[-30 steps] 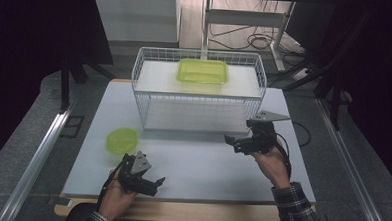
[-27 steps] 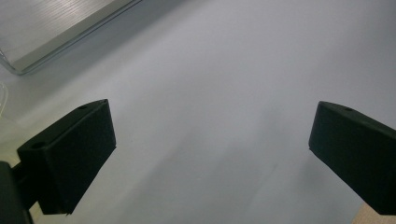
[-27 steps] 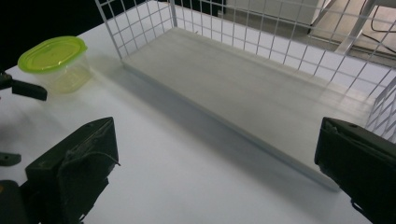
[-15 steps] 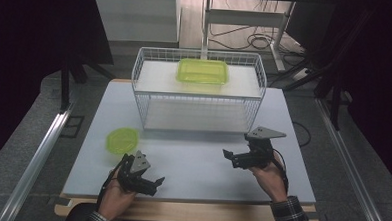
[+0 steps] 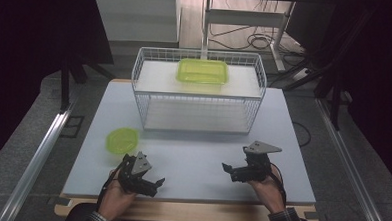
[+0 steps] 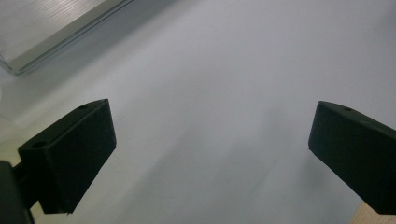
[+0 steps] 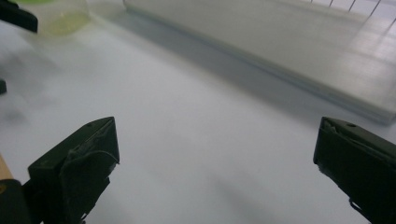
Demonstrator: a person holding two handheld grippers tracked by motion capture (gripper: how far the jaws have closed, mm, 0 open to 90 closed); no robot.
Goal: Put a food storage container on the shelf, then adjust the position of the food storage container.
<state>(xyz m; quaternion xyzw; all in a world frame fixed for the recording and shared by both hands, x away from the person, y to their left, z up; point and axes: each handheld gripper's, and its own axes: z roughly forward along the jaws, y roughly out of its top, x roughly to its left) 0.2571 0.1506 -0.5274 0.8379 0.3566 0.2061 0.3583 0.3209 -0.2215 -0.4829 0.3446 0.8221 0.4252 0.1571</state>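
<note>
Resting near the front edge of the table (image 5: 191, 165), your two hand-held grippers held nothing. The left hand-held gripper (image 5: 153, 181) sat low at the near left with its jaws spread wide, and the left gripper view looked across bare white surface between them. The right hand-held gripper (image 5: 226, 168) hung just above the table at the near right, jaws likewise wide apart and pointing leftward; its own view showed the foot of the wire basket (image 7: 261, 51) ahead and a pale green blur at the top left corner.

The green lid (image 5: 122, 140) lay flat on the table, just beyond the left hand-held gripper and well apart from the right one. The green container (image 5: 202, 71) sat up on the shelf inside the wire basket (image 5: 199, 54), far from both.

Judging by that layout, the lid was the nearer piece and the likely thing to fetch, and you were best placed to take it with the left. A flat, thin lid gives little to bite on, so you needed to come in low, tilt one jaw under the rim at the near edge, and close slowly so the lid did not skate away across the smooth surface. Keeping the right hand-held gripper clear of the basket wires would have spared you a snag
</note>
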